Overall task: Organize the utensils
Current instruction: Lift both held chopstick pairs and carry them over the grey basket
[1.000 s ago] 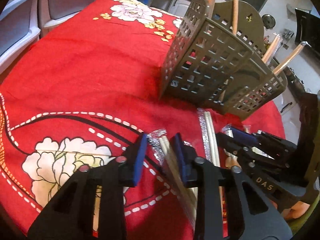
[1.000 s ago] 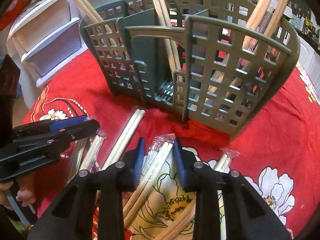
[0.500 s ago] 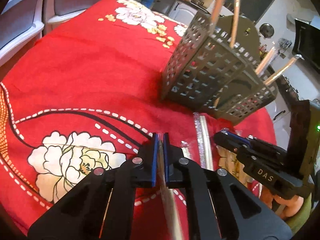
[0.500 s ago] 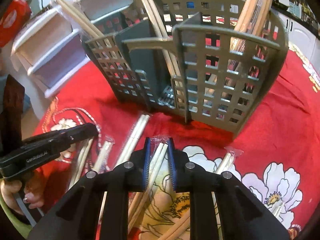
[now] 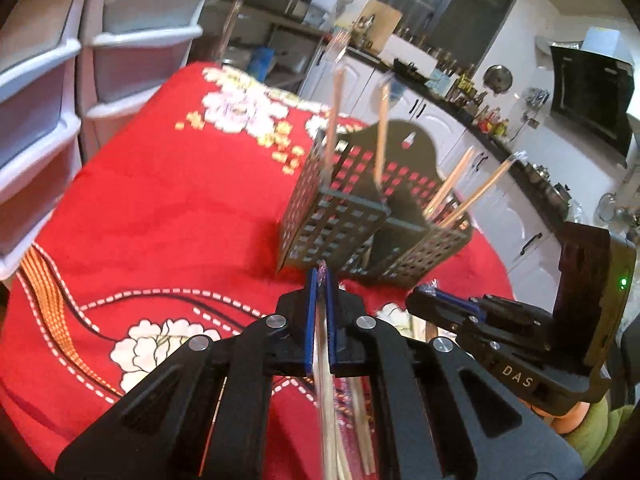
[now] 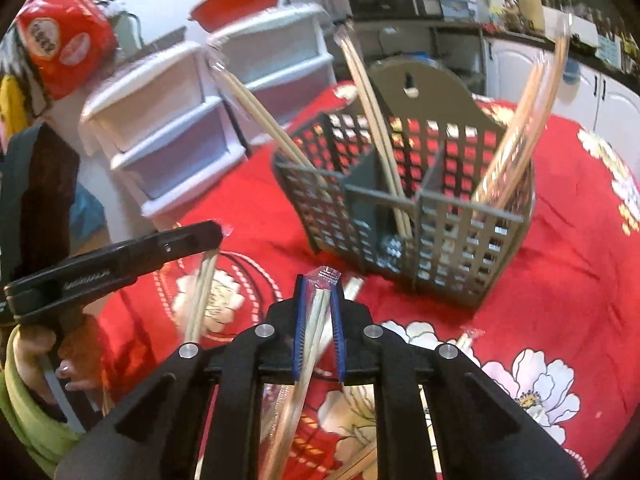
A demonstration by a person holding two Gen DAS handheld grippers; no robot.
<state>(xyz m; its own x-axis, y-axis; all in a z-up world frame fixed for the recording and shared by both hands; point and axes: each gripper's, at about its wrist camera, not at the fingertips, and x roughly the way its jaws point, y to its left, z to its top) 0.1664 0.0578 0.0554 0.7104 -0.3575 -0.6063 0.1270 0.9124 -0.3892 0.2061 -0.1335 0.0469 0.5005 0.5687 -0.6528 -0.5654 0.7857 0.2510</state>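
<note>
A grey slotted utensil caddy (image 5: 340,220) (image 6: 460,240) stands on the red flowered tablecloth (image 5: 160,220) with several wrapped chopstick pairs upright in its compartments. My left gripper (image 5: 320,280) is shut on a wrapped chopstick pair (image 5: 326,392), lifted above the cloth short of the caddy. It also shows in the right wrist view (image 6: 216,236) with the pair hanging down (image 6: 202,292). My right gripper (image 6: 318,284) is shut on another wrapped chopstick pair (image 6: 310,340), also raised in front of the caddy. The right gripper appears in the left wrist view (image 5: 428,294).
More wrapped chopsticks lie on the cloth below my grippers (image 6: 464,338) (image 5: 360,400). White plastic drawer units (image 5: 52,92) (image 6: 172,128) stand beside the table. Kitchen counters and cabinets (image 5: 460,120) run behind it.
Both grippers closed on wrapped chopstick pairs lying on the cloth, then lifted them up; the caddy now sits lower and farther in both views.
</note>
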